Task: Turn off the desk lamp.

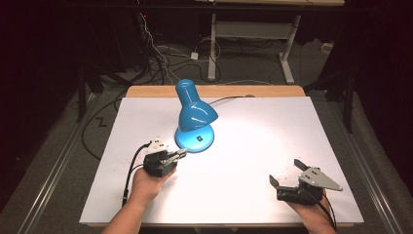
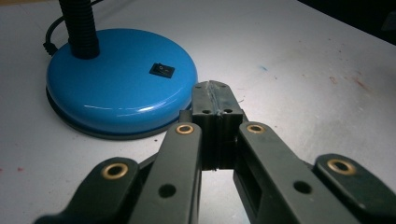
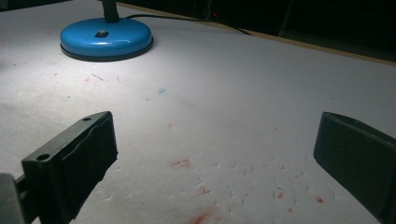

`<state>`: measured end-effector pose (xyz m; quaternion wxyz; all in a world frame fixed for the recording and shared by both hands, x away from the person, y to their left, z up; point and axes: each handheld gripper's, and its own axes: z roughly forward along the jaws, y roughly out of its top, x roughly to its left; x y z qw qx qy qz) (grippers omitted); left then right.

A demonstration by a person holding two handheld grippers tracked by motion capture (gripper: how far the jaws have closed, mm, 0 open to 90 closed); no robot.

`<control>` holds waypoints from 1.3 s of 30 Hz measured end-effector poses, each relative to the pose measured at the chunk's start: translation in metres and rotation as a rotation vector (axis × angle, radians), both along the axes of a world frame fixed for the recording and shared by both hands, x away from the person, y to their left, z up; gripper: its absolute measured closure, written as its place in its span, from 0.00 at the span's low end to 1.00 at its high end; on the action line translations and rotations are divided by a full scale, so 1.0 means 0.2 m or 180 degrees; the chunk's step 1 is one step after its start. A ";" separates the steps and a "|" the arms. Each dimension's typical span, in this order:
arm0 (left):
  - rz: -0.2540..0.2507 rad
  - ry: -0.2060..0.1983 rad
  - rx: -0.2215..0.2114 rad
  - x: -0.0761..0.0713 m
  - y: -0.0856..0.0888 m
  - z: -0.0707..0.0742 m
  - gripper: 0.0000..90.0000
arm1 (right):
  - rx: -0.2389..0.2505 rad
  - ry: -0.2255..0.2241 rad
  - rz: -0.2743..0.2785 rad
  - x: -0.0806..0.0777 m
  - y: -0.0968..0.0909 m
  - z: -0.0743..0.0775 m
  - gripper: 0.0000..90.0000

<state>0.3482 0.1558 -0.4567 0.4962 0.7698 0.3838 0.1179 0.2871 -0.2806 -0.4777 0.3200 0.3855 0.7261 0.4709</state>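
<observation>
A blue desk lamp [image 1: 194, 114] stands lit on the white table top [image 1: 253, 146], its shade bent down over its round base [image 1: 195, 137]. A small black rocker switch [image 2: 162, 70] sits on top of the base [image 2: 116, 84]. My left gripper [image 1: 181, 155] is shut with nothing in it, its tips just short of the base's near edge, pressed together in the left gripper view [image 2: 215, 95]. My right gripper [image 1: 286, 171] rests open near the front right of the table, its two fingers [image 3: 84, 154] wide apart over bare surface. The lamp base [image 3: 106, 37] lies far off in the right gripper view.
The lamp's black cord [image 1: 229, 99] runs off the back edge of the table. Red and blue marks [image 3: 182, 164] stain the white top. Beyond the table stand a white desk frame [image 1: 253, 34] and tangled cables [image 1: 156, 53] on the floor.
</observation>
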 end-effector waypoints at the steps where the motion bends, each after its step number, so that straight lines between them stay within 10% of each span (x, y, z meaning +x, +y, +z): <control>1: -0.0015 0.0009 -0.0016 0.01 0.00 0.00 0.98 | 0.0007 0.0003 -0.0003 0.00 0.00 0.00 0.00; 39: 0.0146 0.0261 -0.0302 0.34 -0.07 -0.14 0.98 | 0.0033 -0.0005 -0.0010 0.01 0.00 0.00 0.00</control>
